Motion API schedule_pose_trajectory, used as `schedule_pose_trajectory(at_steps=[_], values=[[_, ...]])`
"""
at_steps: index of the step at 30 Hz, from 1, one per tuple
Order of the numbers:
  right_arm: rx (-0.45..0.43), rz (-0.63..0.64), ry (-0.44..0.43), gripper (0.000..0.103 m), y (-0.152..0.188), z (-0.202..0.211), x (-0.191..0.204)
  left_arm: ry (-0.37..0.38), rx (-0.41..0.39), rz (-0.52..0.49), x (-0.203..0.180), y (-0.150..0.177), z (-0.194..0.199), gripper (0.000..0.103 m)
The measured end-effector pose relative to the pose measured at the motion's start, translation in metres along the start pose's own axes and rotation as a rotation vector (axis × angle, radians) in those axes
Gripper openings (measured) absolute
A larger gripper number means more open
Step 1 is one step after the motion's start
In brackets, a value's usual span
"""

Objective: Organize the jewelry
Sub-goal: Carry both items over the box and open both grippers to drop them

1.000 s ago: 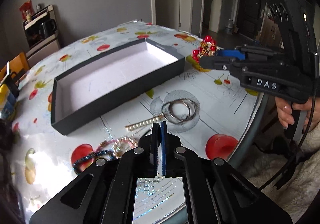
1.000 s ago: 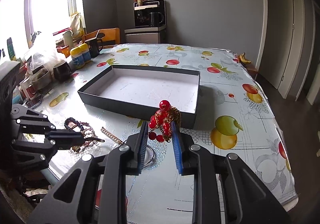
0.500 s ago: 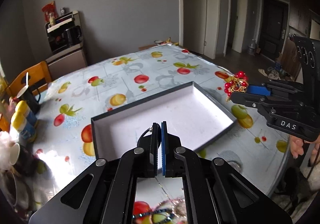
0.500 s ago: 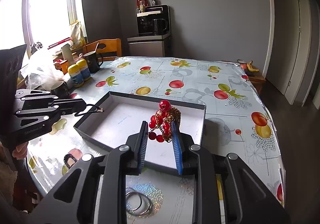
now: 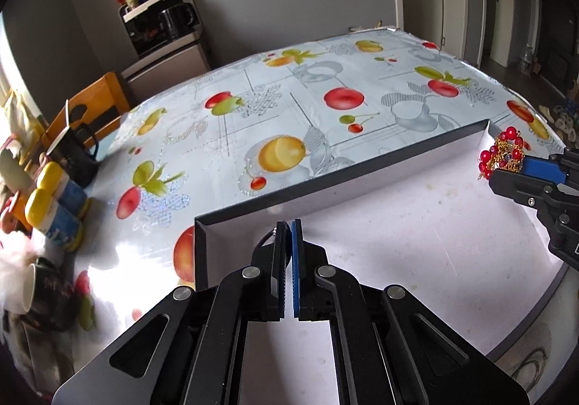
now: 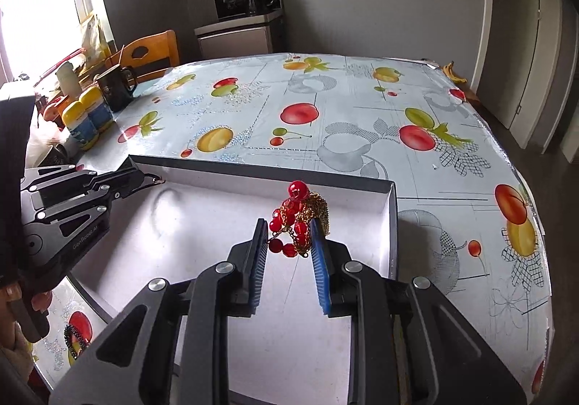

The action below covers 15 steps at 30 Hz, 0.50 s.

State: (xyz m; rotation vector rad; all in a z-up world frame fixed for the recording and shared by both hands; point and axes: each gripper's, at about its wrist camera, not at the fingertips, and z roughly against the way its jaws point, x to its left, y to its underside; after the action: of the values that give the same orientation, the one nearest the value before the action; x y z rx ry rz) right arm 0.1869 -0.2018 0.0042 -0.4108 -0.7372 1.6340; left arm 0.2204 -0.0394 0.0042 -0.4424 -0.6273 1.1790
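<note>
A shallow black box with a white floor (image 5: 416,224) (image 6: 202,224) lies on the fruit-print table. My right gripper (image 6: 289,237) (image 5: 506,170) is shut on a red bead and gold chain piece (image 6: 298,220) (image 5: 501,153) and holds it above the box's right part. My left gripper (image 5: 287,224) (image 6: 153,179) is shut on a thin metal ring, of which a dark arc (image 5: 264,240) shows left of the fingertips, over the box's near-left corner.
A dark beaded bracelet (image 6: 74,338) lies on the table in front of the box. Yellow-lidded jars (image 5: 54,195) and a black mug (image 5: 74,155) stand at the table's left edge, by a wooden chair (image 6: 148,54).
Both grippers have risen and moved forward from the jewelry pile to above the box. The left one picked a ring off the table; the right kept the red bead piece.
</note>
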Motion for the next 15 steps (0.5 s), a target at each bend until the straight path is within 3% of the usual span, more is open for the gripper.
schedule_pose_trajectory(at_steps=[5, 9, 11, 13, 15], values=[[0.034, -0.019, -0.023, 0.024, 0.004, -0.005, -0.002, 0.051, 0.055, 0.007, -0.004, 0.007, -0.009, 0.003], [0.041, -0.014, -0.027, 0.024, 0.005, -0.007, -0.002, 0.047, 0.091, -0.009, -0.01, 0.011, -0.016, 0.006], [0.04, -0.012, -0.025, 0.024, 0.005, -0.007, -0.002, 0.06, 0.095, -0.003, -0.011, 0.012, -0.016, 0.017], [0.038, -0.013, -0.028, 0.024, 0.006, -0.005, -0.003, 0.065, 0.081, -0.002, -0.012, 0.013, -0.013, 0.04], [0.032, -0.016, -0.031, 0.025, 0.007, -0.002, -0.004, 0.068, 0.064, 0.002, -0.012, 0.014, -0.009, 0.047]])
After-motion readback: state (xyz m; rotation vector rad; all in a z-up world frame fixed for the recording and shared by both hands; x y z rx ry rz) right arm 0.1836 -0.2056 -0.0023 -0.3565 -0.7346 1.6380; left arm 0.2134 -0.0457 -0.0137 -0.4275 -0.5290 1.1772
